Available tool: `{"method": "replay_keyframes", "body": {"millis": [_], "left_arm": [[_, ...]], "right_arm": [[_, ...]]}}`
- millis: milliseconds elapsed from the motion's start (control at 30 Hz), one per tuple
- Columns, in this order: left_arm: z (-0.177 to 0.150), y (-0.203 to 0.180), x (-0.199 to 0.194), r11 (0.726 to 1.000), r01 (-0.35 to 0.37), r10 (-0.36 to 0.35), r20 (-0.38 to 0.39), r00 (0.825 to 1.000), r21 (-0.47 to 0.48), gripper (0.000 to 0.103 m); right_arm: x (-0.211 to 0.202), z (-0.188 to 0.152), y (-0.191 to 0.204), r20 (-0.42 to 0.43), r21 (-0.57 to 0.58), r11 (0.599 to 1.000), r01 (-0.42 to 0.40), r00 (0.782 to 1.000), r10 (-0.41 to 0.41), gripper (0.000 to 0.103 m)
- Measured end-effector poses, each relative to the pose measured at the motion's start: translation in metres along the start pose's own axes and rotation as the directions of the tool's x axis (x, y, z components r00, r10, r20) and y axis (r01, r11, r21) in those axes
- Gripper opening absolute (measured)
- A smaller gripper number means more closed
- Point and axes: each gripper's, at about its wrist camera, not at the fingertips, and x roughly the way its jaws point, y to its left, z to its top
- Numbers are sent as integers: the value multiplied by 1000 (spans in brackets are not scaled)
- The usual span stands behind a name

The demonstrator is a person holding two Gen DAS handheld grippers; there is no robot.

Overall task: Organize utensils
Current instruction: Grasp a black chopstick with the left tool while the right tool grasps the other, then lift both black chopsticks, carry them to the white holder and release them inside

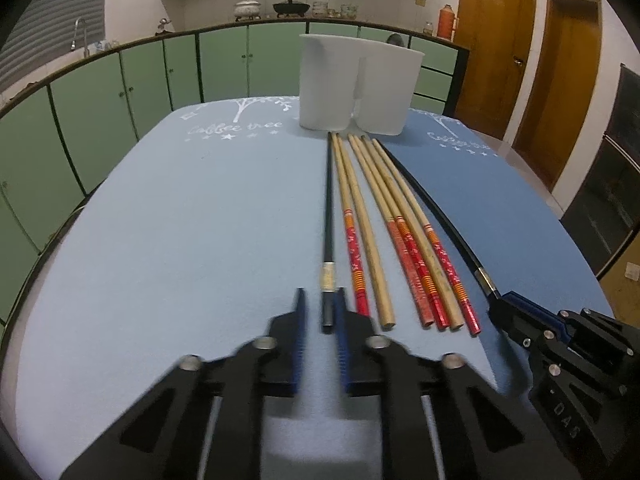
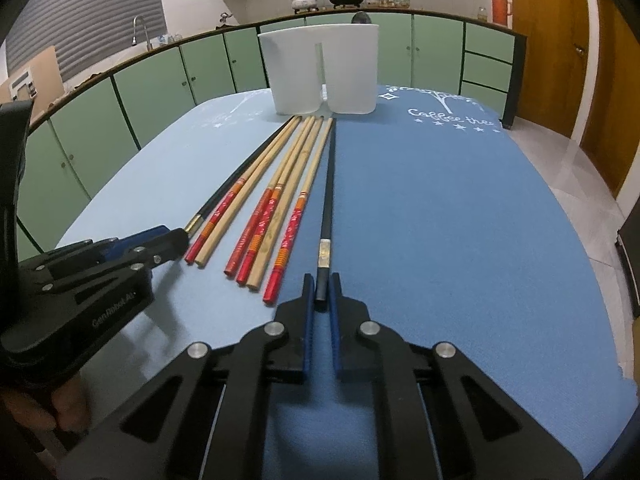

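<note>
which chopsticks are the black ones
The two outermost: the left black chopstick between the left gripper's jaws, the right black chopstick between the right gripper's.

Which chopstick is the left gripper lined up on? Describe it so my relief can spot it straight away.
Start at the white two-compartment holder at the table's far end; a row of chopsticks runs back from it. The left black chopstick lies at that row's left edge, its butt between the left gripper fingers. Unlike its wooden, red-ended neighbours, it is black with a silver band.
</note>
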Motion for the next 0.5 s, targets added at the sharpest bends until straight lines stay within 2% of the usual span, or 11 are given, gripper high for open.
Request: {"method": "replay_keyframes", "body": {"millis": [267,500], "left_arm": [[5,0,-10,1000,2,-2,24,1000,-3,6],[27,5,-48,1000,-4,4,126,992,-2,6]], "right_arm": [[-14,9,-14,38,8,1000,28,999,-28,6],[-43,33,-21,144,-10,999,45,989,-43,6]]}}
